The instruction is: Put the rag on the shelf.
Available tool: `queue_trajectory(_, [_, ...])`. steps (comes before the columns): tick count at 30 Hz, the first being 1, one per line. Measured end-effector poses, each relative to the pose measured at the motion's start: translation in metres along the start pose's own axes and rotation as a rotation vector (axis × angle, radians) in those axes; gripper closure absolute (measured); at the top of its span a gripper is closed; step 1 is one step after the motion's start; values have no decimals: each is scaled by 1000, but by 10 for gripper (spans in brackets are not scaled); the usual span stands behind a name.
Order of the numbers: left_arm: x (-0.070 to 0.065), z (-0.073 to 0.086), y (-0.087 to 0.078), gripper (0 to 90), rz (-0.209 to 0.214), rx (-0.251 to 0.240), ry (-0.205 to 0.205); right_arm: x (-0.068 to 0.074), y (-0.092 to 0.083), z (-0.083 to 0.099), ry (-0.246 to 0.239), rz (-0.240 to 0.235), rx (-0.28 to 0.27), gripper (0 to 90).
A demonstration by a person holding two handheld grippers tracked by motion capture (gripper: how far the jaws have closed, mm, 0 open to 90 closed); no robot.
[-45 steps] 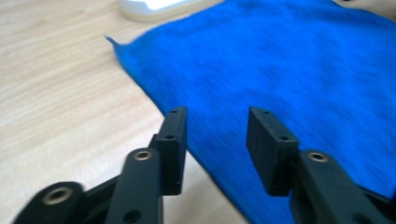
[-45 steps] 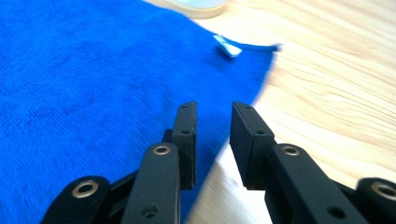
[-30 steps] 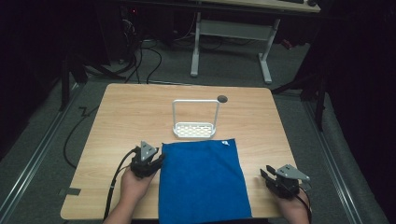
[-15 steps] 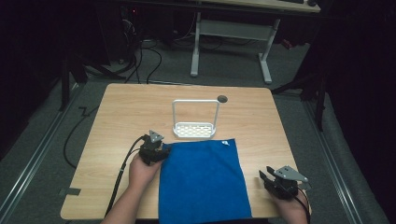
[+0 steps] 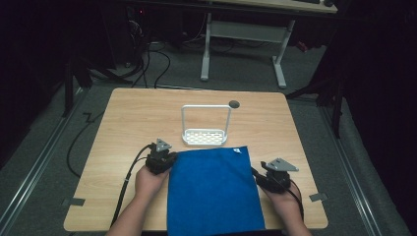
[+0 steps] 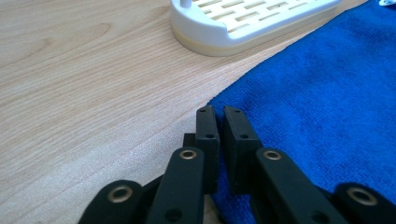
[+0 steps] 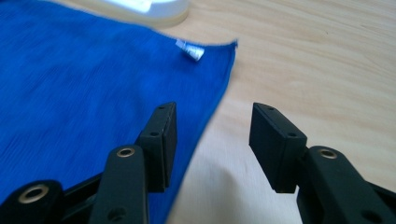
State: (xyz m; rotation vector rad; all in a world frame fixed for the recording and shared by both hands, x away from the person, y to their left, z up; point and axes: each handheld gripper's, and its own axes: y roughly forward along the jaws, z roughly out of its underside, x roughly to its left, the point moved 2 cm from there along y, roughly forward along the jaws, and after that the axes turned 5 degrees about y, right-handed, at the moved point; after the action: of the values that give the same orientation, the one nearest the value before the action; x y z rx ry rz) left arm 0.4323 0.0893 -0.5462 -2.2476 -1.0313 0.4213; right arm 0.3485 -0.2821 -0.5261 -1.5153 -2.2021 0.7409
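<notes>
A blue towel (image 5: 211, 191) lies flat on the near half of the wooden table (image 5: 128, 123). My left gripper (image 5: 167, 160) sits at the towel's far left corner. In the left gripper view its jaws (image 6: 219, 112) have just been closing and now stand almost together, pinching the towel's (image 6: 327, 93) edge. My right gripper (image 5: 259, 178) is at the towel's right edge. Its jaws (image 7: 212, 114) have just been opening and now stand wide, one over the towel (image 7: 70, 84) and one over bare wood, gripping nothing.
A white slotted rack (image 5: 205, 137) with a tall wire handle stands just beyond the towel's far edge, close ahead of both grippers (image 6: 233, 28) (image 7: 149, 9). A small white label (image 7: 190, 49) marks the towel's far right corner. A dark round hole (image 5: 234, 104) sits behind the rack.
The left hand moved forward and right to the towel's far left corner and its jaws closed there. The right hand slid left to the towel's right edge, jaws wider.
</notes>
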Motion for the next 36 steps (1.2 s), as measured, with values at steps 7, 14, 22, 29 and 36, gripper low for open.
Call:
queue_trajectory(7, [1,1,0,859,14,-9,-14,-12,50,-25,62,44,67,548])
queue_trajectory(14, [-1,2,-1,853,-12,-14,-11,-20,68,-33,116,14,80,538])
queue_trajectory(22, [-1,3,-2,854,-13,-15,-13,-11,84,-41,70,-9,88,621])
queue_trajectory(29, [-2,4,-7,884,-2,-60,-2,7,71,-44,12,-49,43,888])
queue_trajectory(36, [-5,4,-31,885,-7,-155,5,17,29,-42,15,-72,-111,886])
